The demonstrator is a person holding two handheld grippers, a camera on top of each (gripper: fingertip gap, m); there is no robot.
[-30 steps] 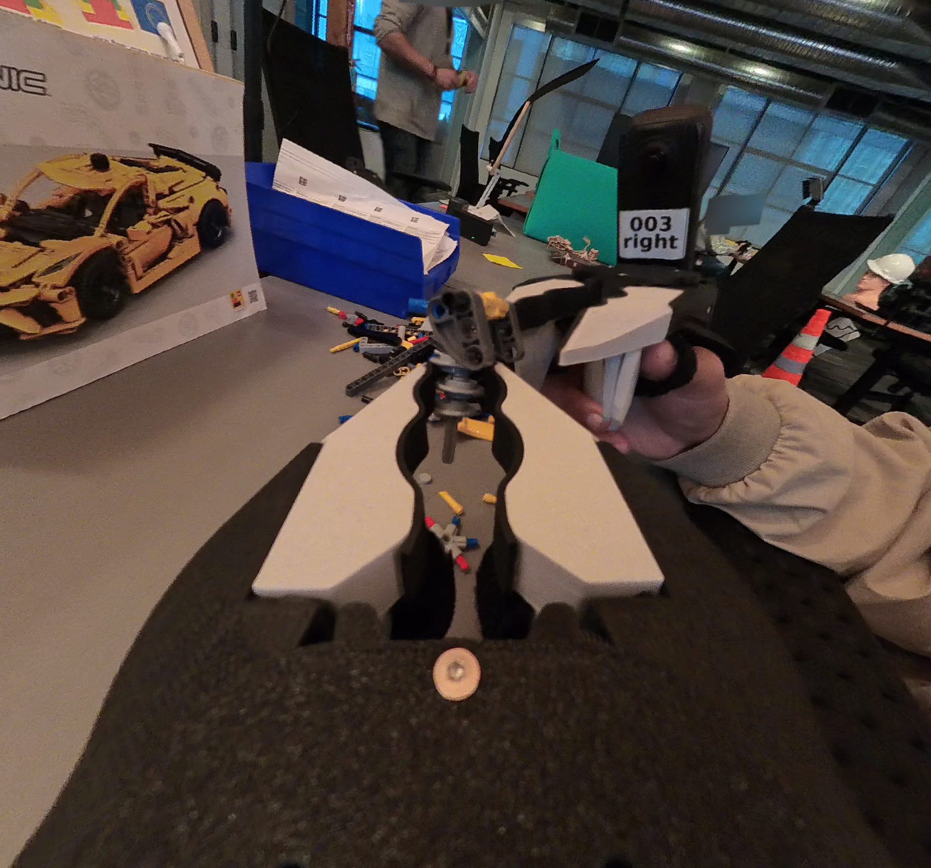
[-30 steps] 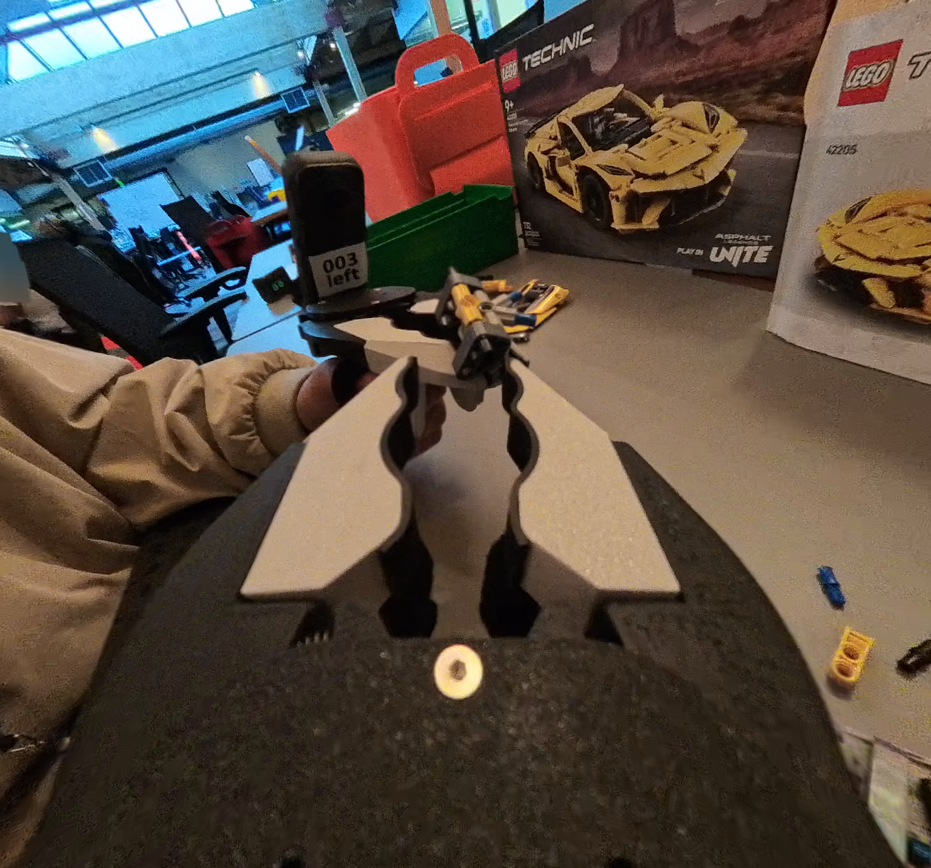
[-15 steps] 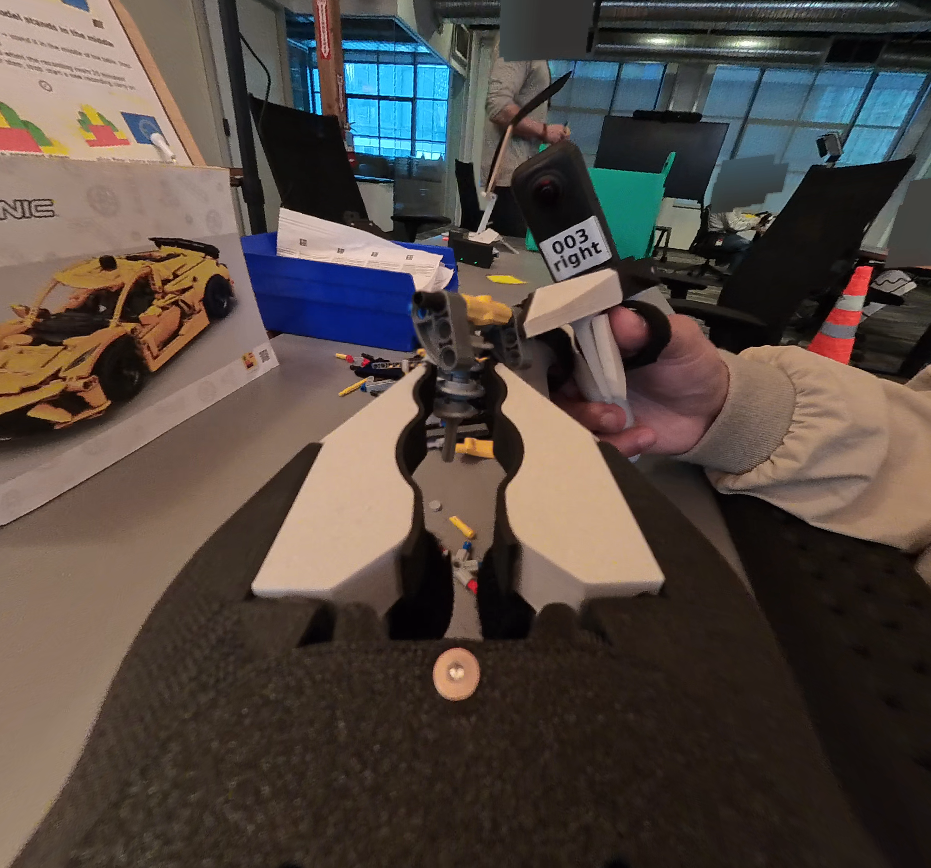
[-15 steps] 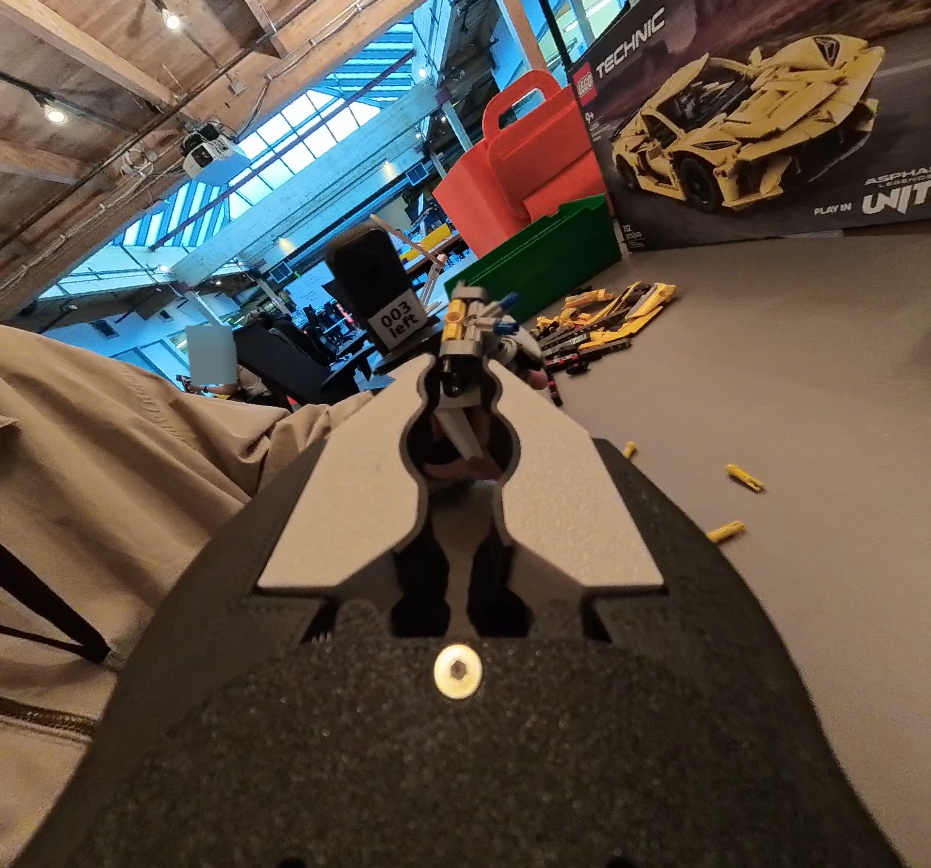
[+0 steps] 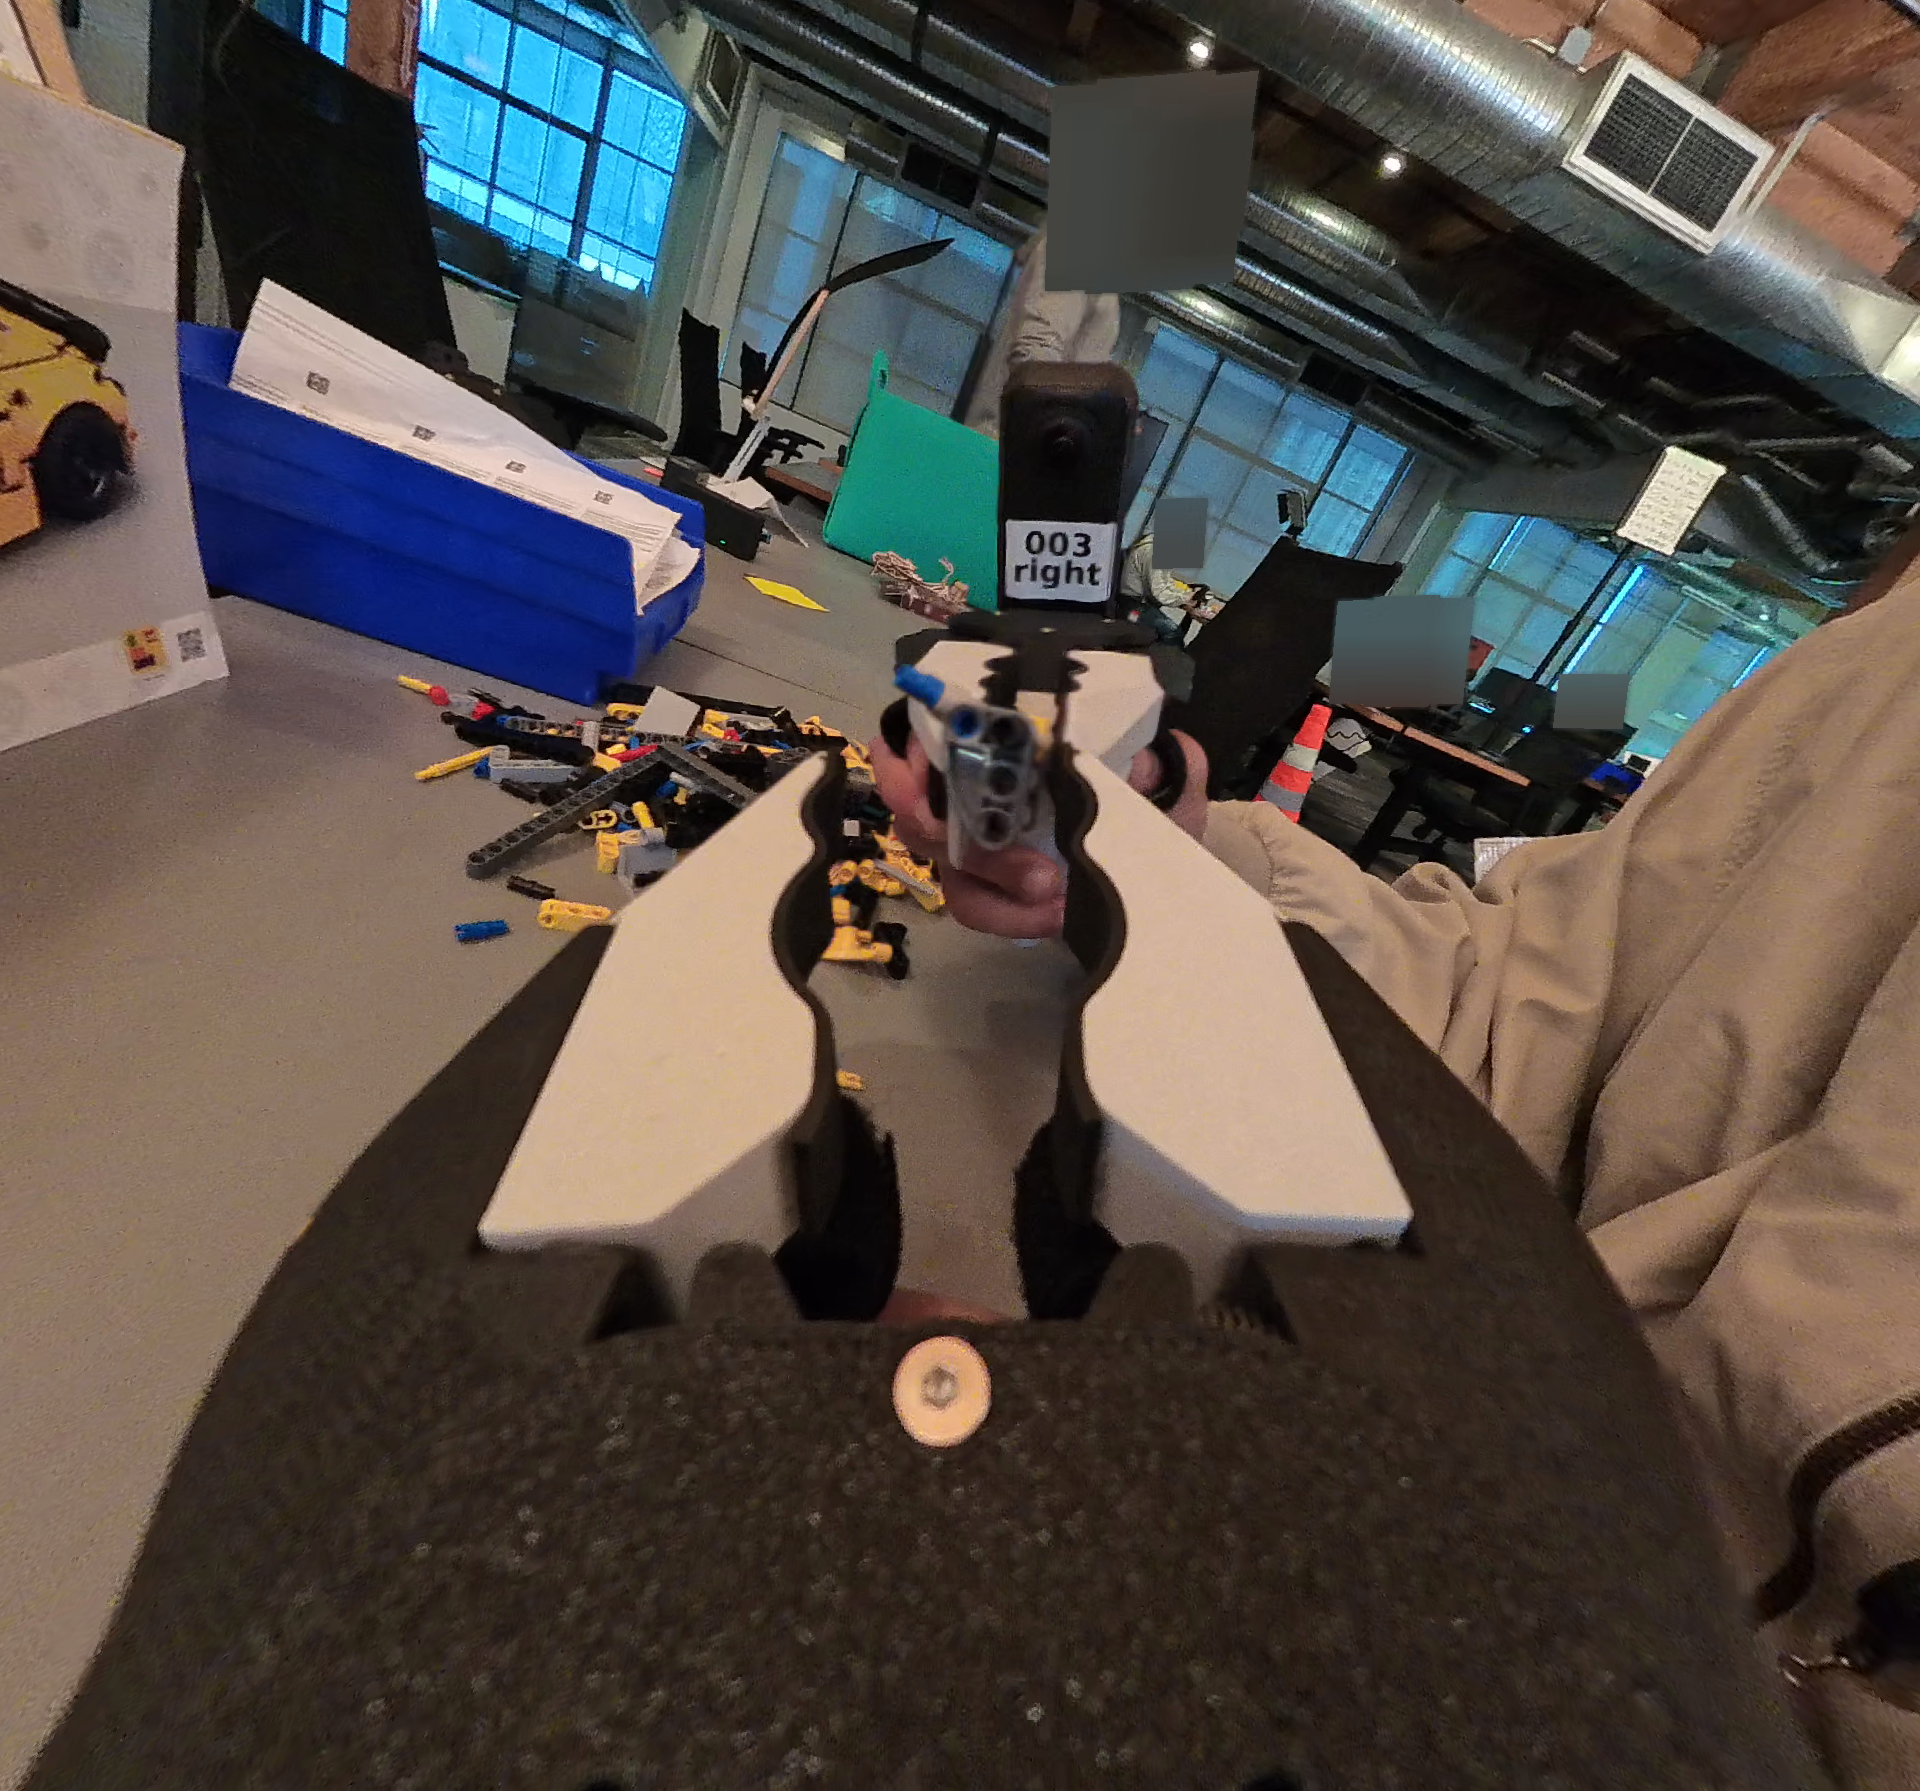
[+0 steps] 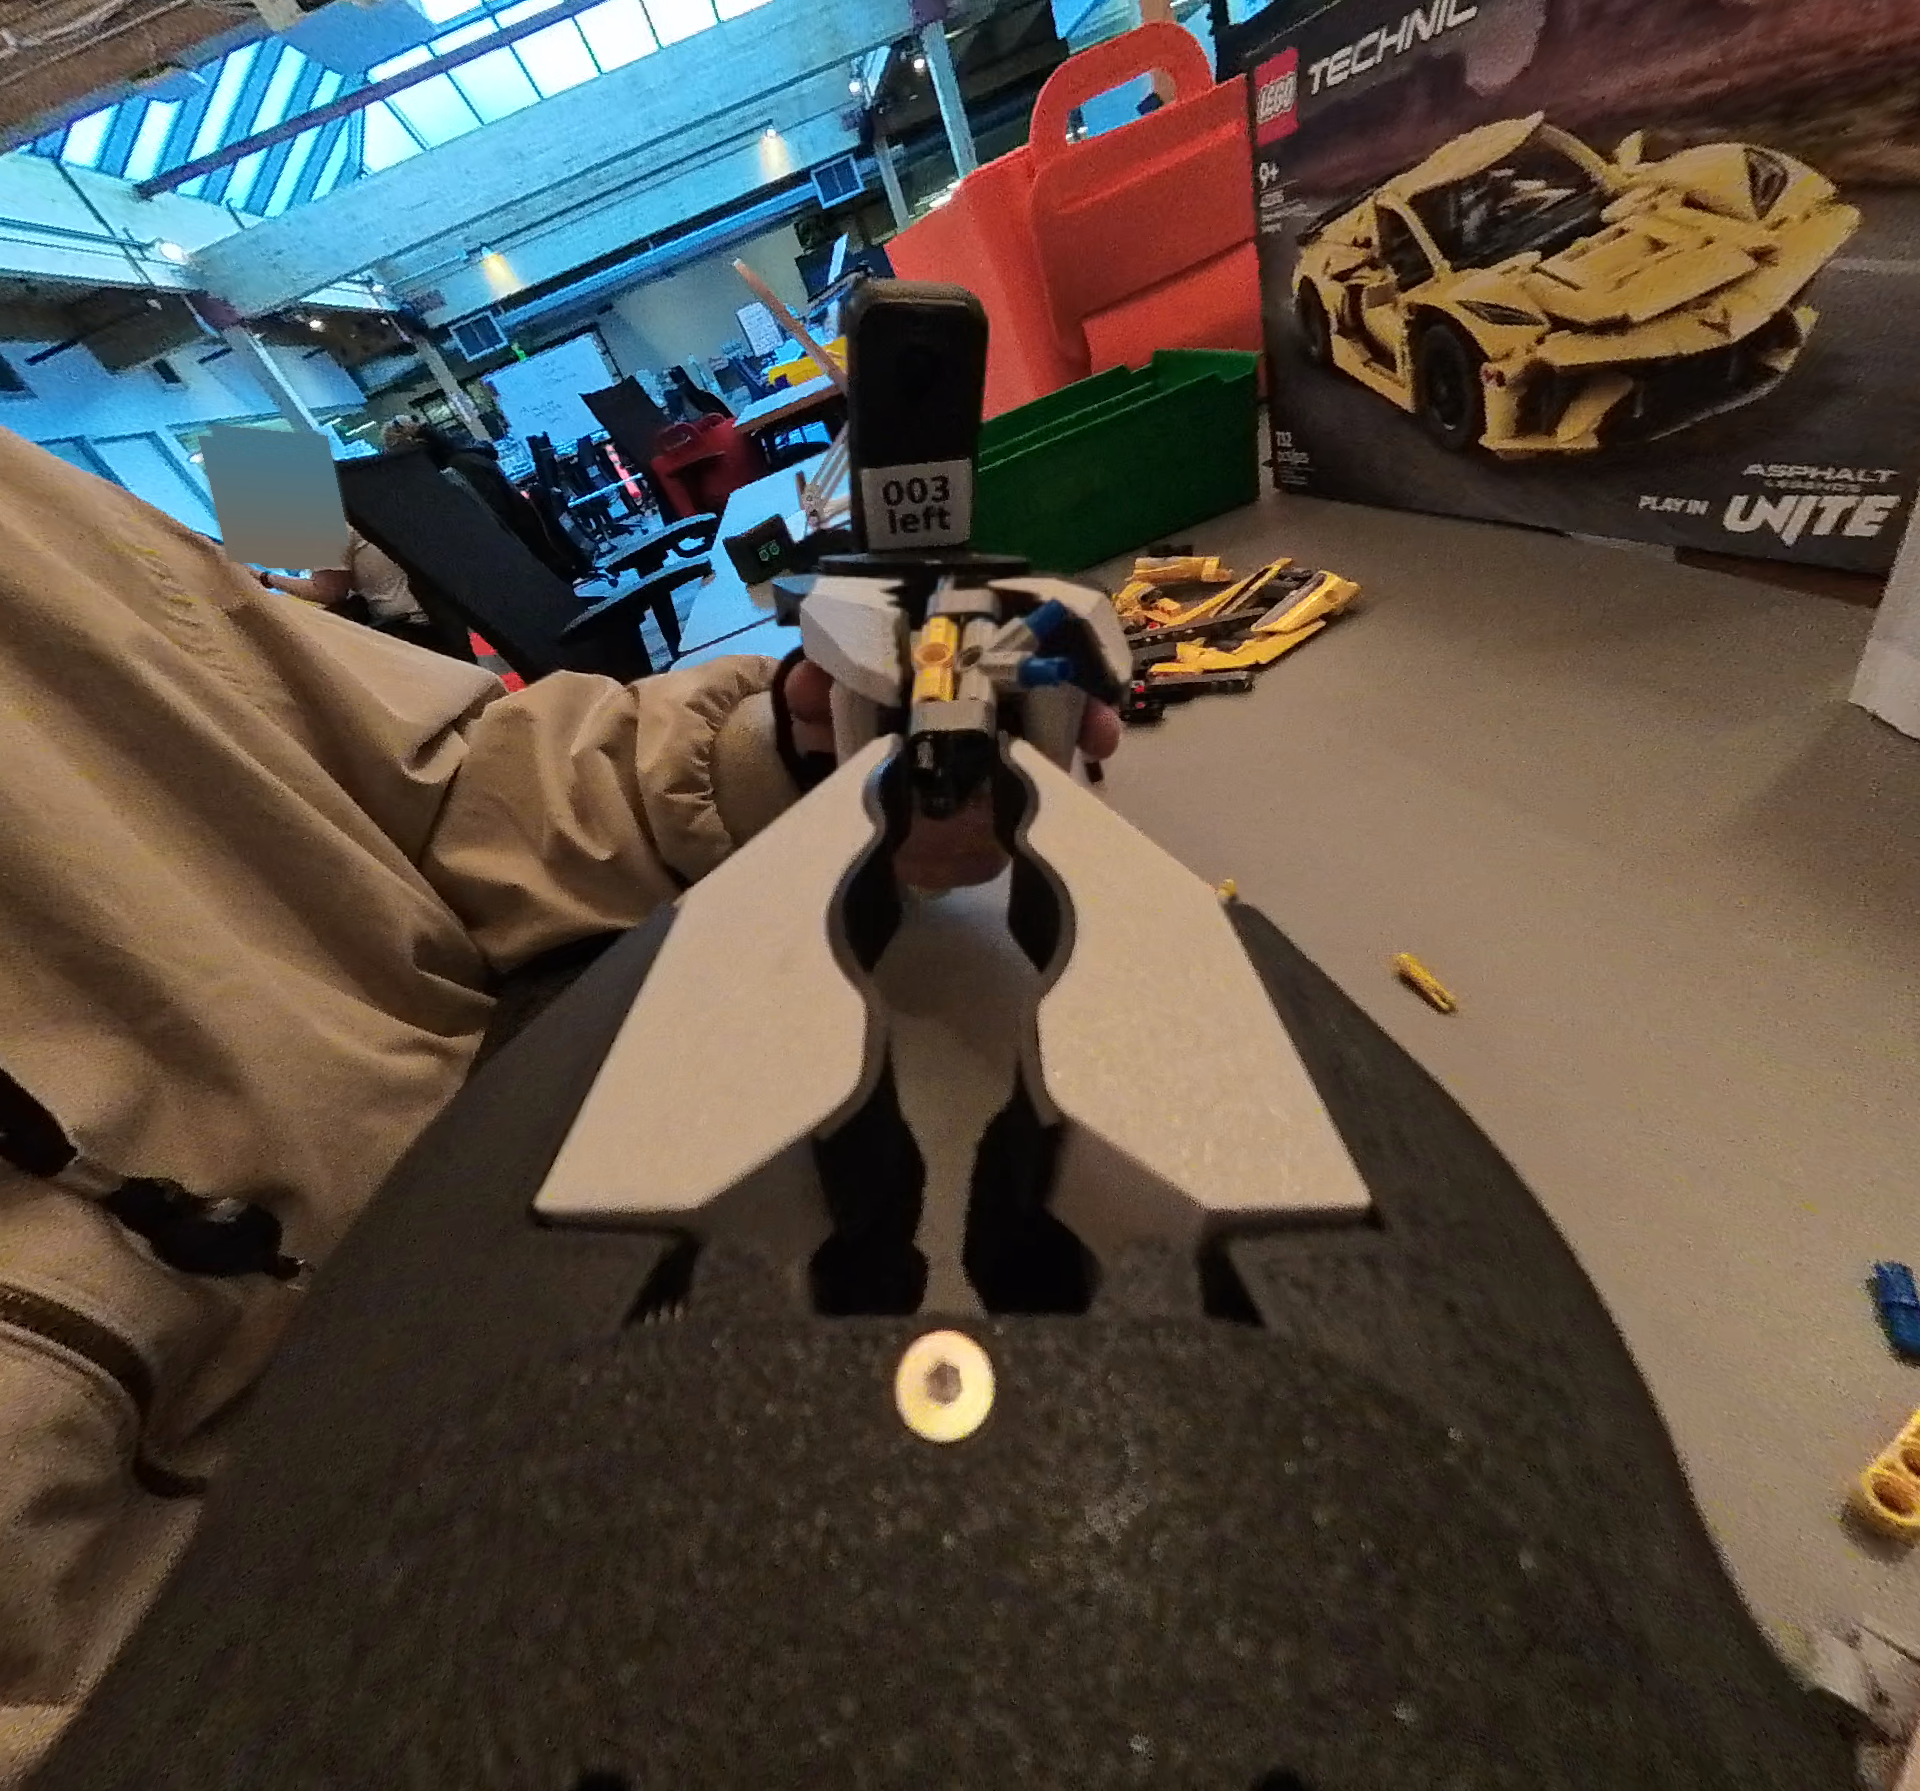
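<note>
Left tool [image 5: 951,785], frame centre, now gapes wider than a second ago, no longer pinching the small brick assembly [image 5: 987,775]; right tool [image 6: 951,765], centre frame, clamps it above the desk [image 6: 1558,806].

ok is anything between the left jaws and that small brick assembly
Nothing visible. The brick assembly sits right in the gap at the left gripper tips, with its jaws apart. The right gripper grips it from the opposite side. The loose bricks lie on the table beyond, not in between.
</note>
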